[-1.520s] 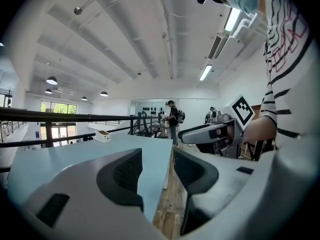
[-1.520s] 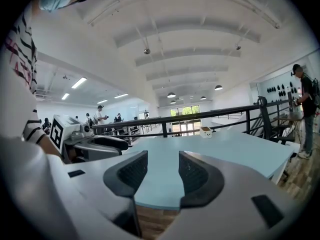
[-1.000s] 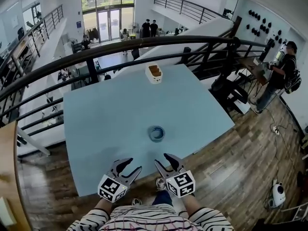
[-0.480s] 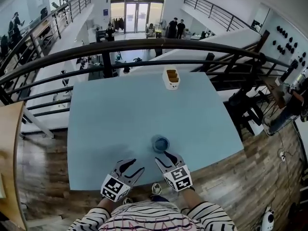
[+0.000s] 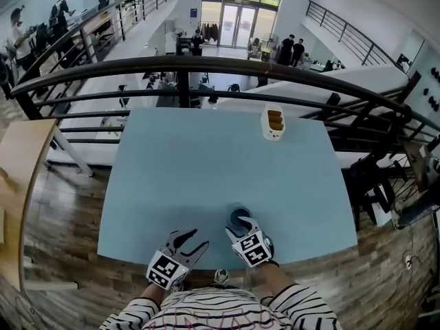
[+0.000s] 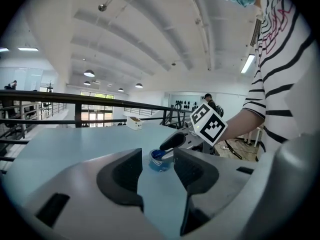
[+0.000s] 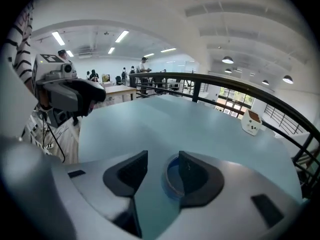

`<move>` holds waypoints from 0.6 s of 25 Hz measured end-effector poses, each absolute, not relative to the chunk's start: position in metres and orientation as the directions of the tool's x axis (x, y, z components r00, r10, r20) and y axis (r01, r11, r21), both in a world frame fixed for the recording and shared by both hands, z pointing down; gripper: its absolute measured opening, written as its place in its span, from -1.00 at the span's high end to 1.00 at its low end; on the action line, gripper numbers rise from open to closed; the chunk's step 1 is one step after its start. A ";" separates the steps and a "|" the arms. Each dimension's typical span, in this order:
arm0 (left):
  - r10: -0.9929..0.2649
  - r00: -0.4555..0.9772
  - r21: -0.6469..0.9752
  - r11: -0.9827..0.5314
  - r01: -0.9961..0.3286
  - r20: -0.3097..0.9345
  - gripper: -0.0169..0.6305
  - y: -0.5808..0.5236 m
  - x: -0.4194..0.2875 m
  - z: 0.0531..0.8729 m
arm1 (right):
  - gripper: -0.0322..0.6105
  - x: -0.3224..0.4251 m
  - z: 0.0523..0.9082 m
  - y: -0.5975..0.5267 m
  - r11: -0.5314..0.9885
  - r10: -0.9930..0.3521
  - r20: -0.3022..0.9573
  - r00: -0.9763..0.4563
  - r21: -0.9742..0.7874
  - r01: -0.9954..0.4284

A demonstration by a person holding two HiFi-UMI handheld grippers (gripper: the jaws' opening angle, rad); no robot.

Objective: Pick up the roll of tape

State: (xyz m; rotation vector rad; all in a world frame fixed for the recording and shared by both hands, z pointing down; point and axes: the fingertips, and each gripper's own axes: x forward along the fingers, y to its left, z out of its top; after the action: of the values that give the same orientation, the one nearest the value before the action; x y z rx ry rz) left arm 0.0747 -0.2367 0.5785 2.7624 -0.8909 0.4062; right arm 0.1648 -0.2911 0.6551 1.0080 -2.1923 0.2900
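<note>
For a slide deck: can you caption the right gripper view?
Right gripper, jaws open, at the blue roll of tape on a light blue table.

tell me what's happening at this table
A person holds a gripper in each hand at the near edge of a light blue table. The right gripper is down at the blue roll of tape, jaws apart, one jaw seemingly in the roll's hole; it is not clamped yet. The left gripper hovers beside it, open and empty.
</note>
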 end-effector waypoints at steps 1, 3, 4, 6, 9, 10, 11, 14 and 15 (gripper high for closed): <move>-0.549 0.771 0.116 -0.786 -0.608 0.322 0.41 -0.237 0.075 0.578 | 0.31 0.164 0.659 -0.292 0.692 -0.561 0.692 -0.455 0.090 -0.716; -0.572 0.753 0.120 -0.765 -0.633 0.324 0.41 -0.237 0.074 0.579 | 0.31 0.165 0.669 -0.294 0.723 -0.522 0.725 -0.448 0.099 -0.683; -0.583 0.744 0.122 -0.755 -0.645 0.325 0.41 -0.237 0.075 0.580 | 0.31 0.166 0.673 -0.295 0.737 -0.504 0.741 -0.444 0.100 -0.669; -0.602 0.728 0.124 -0.736 -0.665 0.328 0.41 -0.236 0.075 0.581 | 0.31 0.167 0.683 -0.296 0.760 -0.466 0.770 -0.436 0.096 -0.643; -0.622 0.708 0.128 -0.714 -0.688 0.334 0.41 -0.236 0.074 0.586 | 0.31 0.167 0.695 -0.299 0.789 -0.417 0.805 -0.423 0.089 -0.609; -0.626 0.703 0.130 -0.709 -0.693 0.337 0.41 -0.236 0.075 0.587 | 0.31 0.167 0.698 -0.299 0.796 -0.402 0.815 -0.418 0.085 -0.600; -0.629 0.700 0.131 -0.705 -0.697 0.338 0.41 -0.236 0.075 0.588 | 0.31 0.167 0.701 -0.300 0.802 -0.387 0.824 -0.414 0.080 -0.592; -0.638 0.692 0.130 -0.696 -0.706 0.338 0.41 -0.236 0.077 0.589 | 0.31 0.169 0.709 -0.301 0.818 -0.344 0.852 -0.396 0.065 -0.572; -0.641 0.689 0.130 -0.693 -0.709 0.339 0.41 -0.236 0.077 0.589 | 0.31 0.169 0.711 -0.302 0.822 -0.328 0.861 -0.388 0.058 -0.567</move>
State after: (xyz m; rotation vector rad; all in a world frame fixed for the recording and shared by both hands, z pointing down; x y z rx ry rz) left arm 0.0766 -0.2363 0.5895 2.6498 -1.0791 0.3928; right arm 0.1694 -0.3016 0.7108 0.6618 -2.0084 0.3019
